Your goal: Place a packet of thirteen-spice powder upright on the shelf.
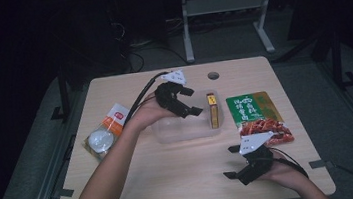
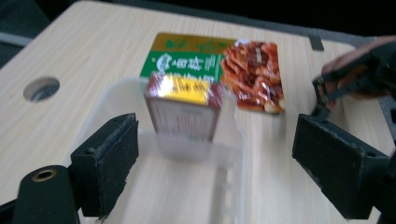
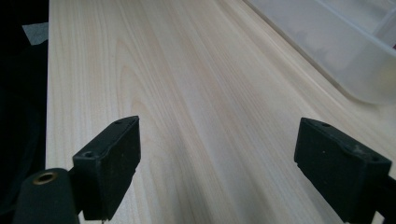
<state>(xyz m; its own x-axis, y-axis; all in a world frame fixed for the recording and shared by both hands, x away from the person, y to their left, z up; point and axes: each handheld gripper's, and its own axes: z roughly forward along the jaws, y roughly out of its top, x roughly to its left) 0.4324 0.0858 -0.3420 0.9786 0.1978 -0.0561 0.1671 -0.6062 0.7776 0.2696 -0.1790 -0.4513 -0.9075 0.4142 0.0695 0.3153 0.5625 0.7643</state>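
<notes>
High view: one box (image 1: pixel 212 110) in one tub (image 1: pixel 168 133), two food packets, both claws wide, empty.

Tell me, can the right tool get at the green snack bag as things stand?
Probably yes. The right tool is open and holds nothing, and the green snack bag lies flat on the table just beyond it, with nothing between.

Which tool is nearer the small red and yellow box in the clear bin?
Left. The left tool hangs over the clear bin, beside the box. The right tool sits at the table's near edge, well short of the bin.
</notes>
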